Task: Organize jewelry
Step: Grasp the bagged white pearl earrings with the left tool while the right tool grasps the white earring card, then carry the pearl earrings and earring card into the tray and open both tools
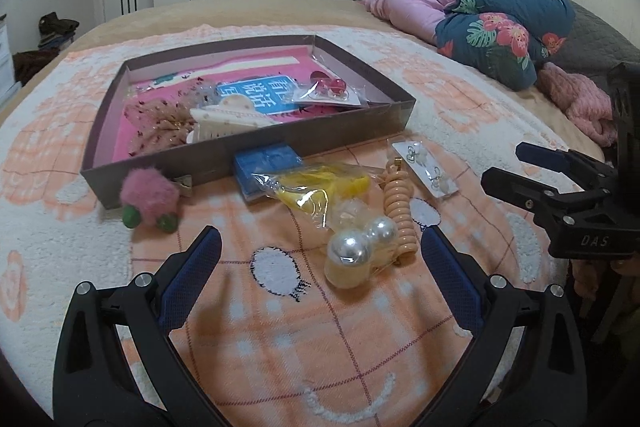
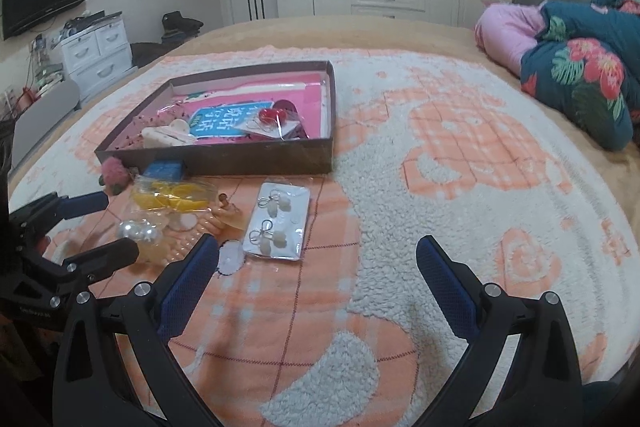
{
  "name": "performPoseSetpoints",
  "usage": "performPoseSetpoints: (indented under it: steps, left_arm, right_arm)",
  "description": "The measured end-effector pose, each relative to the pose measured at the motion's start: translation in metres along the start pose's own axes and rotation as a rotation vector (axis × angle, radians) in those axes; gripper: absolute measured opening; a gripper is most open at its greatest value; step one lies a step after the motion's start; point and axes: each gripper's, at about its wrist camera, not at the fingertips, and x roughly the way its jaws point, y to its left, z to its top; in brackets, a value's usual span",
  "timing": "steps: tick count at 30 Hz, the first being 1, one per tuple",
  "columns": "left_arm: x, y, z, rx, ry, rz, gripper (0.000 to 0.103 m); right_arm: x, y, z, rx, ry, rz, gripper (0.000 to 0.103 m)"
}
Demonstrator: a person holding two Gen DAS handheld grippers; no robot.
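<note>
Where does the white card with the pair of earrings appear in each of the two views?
Left wrist view: the earring card lies right of centre on the blanket, just right of the peach coil tie.
Right wrist view: the card lies left of centre, ahead of the right gripper's left finger.
Shared landmark: the brown box, behind the card in both views.

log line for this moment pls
left tool open, over pearl clip | right tool open, empty | box part filled

left tongs agape; right tongs agape
</note>
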Motion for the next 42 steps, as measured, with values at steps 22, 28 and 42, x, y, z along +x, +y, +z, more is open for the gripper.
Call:
performPoseSetpoints:
  steps: [22, 28, 42]
  left_arm:
    - [0.022, -0.009, 0.003, 0.013, 0.056, -0.124, 0.047]
    - [0.019, -0.010, 0.001, 0.020, 0.055, -0.127, 0.036]
    - [0.002, -0.011, 0.000, 0.043, 0.027, -0.124, 0.034]
  right_arm:
    - [0.022, 0.009, 0.004, -0.036, 0.025, 0.022, 0.092]
    - [0.040, 0.019, 0.004, -0.073, 0.061, 0.021, 0.072]
    - [0.047, 0.016, 0.005, -0.062, 0.059, -0.011, 0.039]
